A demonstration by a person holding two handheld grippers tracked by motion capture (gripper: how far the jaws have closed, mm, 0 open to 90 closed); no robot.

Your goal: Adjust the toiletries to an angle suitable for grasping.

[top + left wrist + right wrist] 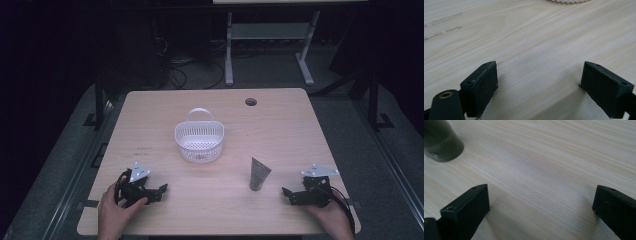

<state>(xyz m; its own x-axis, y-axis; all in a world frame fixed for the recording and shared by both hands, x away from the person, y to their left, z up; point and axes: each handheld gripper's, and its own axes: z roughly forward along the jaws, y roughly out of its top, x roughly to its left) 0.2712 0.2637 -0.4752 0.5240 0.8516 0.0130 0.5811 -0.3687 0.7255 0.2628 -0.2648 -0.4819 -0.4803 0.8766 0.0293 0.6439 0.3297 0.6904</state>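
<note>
Both pairs of jaws stand wide apart, with bare wood between them. Your left gripper (161, 190) rests low at the near left of the pale wooden table (280, 120), and your right gripper (287, 194) sits at the near right. Just beside that right gripper, the grey squeeze tube (259, 173) stands upright on its dark cap, untouched. Farther out, near the table's middle, the white perforated plastic basket (199, 141) sits with its handle raised, well apart from both grippers.
</note>
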